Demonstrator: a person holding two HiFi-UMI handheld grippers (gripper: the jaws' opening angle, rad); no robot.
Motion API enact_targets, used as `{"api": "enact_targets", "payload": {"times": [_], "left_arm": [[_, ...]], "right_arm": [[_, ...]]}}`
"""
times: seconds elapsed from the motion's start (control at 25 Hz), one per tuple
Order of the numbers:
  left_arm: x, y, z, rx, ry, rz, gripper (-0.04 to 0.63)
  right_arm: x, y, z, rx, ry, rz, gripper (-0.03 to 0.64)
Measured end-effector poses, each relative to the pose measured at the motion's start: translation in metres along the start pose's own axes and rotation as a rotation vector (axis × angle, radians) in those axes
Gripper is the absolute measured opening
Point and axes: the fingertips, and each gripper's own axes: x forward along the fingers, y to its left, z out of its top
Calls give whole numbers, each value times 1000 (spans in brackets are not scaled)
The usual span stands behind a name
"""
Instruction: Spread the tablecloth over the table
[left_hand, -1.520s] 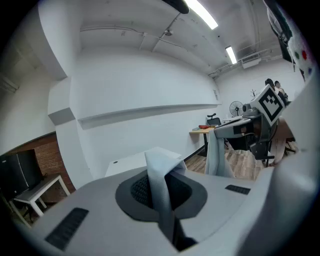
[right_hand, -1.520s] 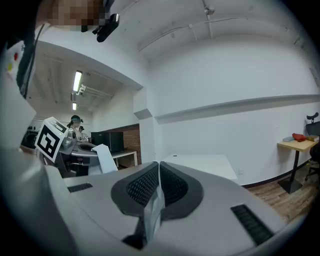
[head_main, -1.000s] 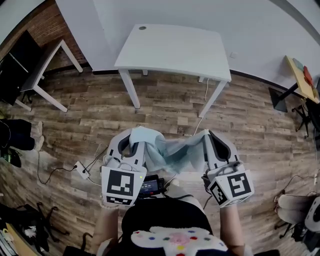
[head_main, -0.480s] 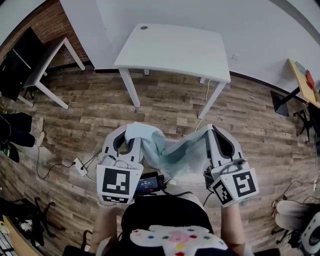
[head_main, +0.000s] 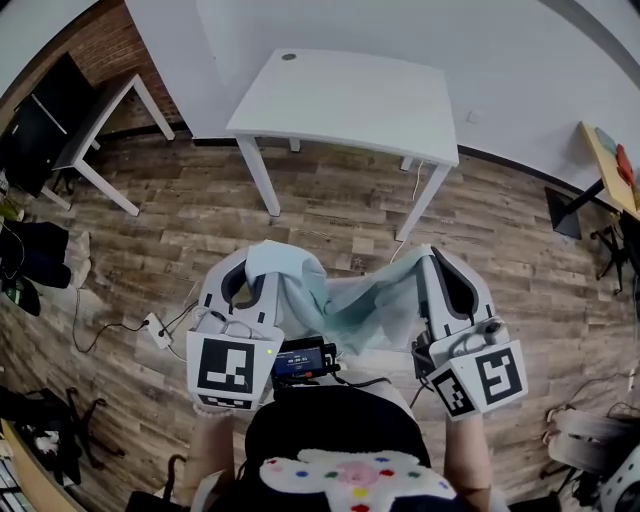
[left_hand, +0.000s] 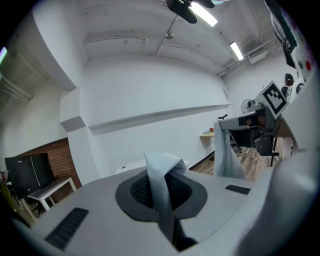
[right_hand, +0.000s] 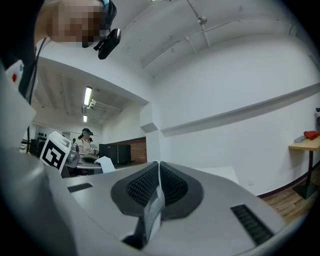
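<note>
A pale blue tablecloth hangs bunched between my two grippers, held up in front of the person's body. My left gripper is shut on one edge of it; the cloth sticks up from between the black pads. My right gripper is shut on the other edge, a thin fold of the cloth pinched between its pads. The white table stands ahead by the wall, bare, with a small dark hole near its far left corner.
A second white desk with a dark screen stands at the left. A white power strip and cable lie on the wooden floor at the left. A yellow table shows at the right edge.
Both grippers have risen a little with the cloth and spread slightly apart; the cloth sags between them as before. The view has shifted slightly toward the table.
</note>
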Motion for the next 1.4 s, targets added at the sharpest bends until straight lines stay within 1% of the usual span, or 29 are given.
{"api": "enact_targets", "payload": {"times": [0.08, 0.2, 0.28, 0.4, 0.64, 0.8, 0.96, 1.16, 1.4], "left_arm": [[4, 0, 2, -1, -10, -1, 14], [13, 4, 11, -61, -43, 12, 14], [20, 7, 18, -80, -59, 10, 14], [35, 11, 24, -65, -71, 0, 14], [73, 20, 21, -57, -76, -20, 14], [107, 39, 21, -32, -73, -31, 14], [145, 67, 21, -44, -60, -32, 14], [200, 103, 24, -35, -49, -50, 14], [265, 147, 23, -61, -50, -72, 14]], "right_arm": [[-1, -2, 6, -2, -17, -4, 34], [2, -10, 12, -1, -36, -17, 34], [4, -17, 14, 3, -41, -28, 34], [10, -26, 17, -2, -47, -45, 34], [35, -49, 10, 3, -37, -79, 34], [71, -66, 9, 4, -28, -85, 34], [116, -81, 9, 3, -15, -85, 34], [176, -103, 11, 4, 11, -97, 34], [251, -121, 9, -7, 35, -107, 34]]}}
